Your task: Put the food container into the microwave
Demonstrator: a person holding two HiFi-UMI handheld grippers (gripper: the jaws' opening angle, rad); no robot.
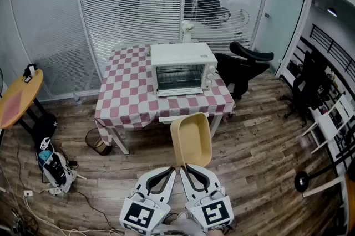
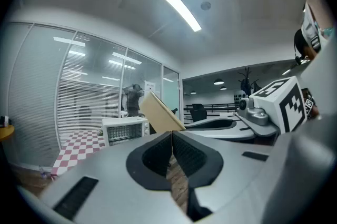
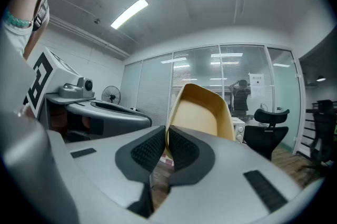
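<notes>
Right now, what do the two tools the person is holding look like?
Both are alike: the left gripper and right gripper have smooth pale grey shells that taper into two curved jaws lined with black ribbed pads. Each carries a white cube printed with black square markers. No cables show.

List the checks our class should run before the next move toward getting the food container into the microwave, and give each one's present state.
1. Right gripper shut on the food container: ok.
2. Microwave door open: not ok, it looks closed.
3. Container near the microwave: not ok, bare floor lies between.
4. Left gripper free for the door: cannot tell; its jaws are together right by the container's edge.
</notes>
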